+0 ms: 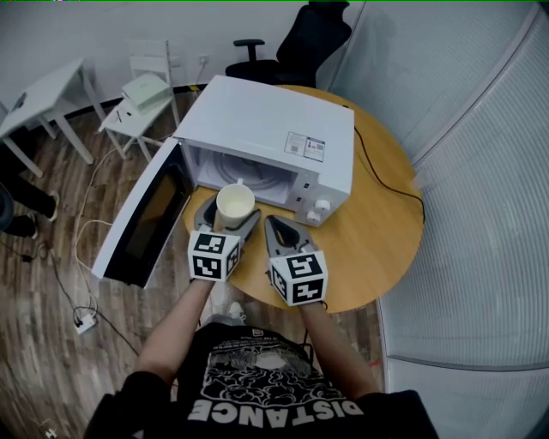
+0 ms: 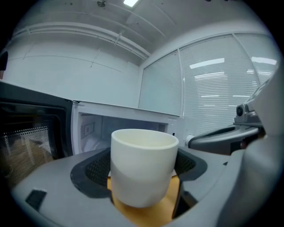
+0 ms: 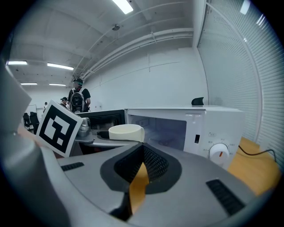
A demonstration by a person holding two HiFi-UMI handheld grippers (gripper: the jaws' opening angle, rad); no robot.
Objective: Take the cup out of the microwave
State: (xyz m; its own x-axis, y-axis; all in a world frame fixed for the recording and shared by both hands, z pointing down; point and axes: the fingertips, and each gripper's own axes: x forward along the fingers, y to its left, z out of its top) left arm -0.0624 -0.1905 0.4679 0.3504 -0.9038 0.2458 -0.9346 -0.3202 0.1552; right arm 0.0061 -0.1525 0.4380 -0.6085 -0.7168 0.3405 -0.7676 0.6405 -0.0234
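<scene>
Left gripper (image 1: 230, 212) clamps the white cup (image 1: 235, 204) upright just outside the open microwave (image 1: 266, 137), over the round wooden table (image 1: 377, 231). Right gripper (image 1: 276, 225) sits beside it, jaws pinched together, empty. Microwave door (image 1: 146, 219) is swung wide left. Office chair (image 1: 304, 43) stands behind.

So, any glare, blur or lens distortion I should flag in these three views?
Head view: evenly lit, sharp, lines bowed at the edges. Left gripper view: strong fisheye with black corners, cup crisp, light streaks on the blinds. Right gripper view: same fisheye vignette, bright ceiling strips, microwave clear.
</scene>
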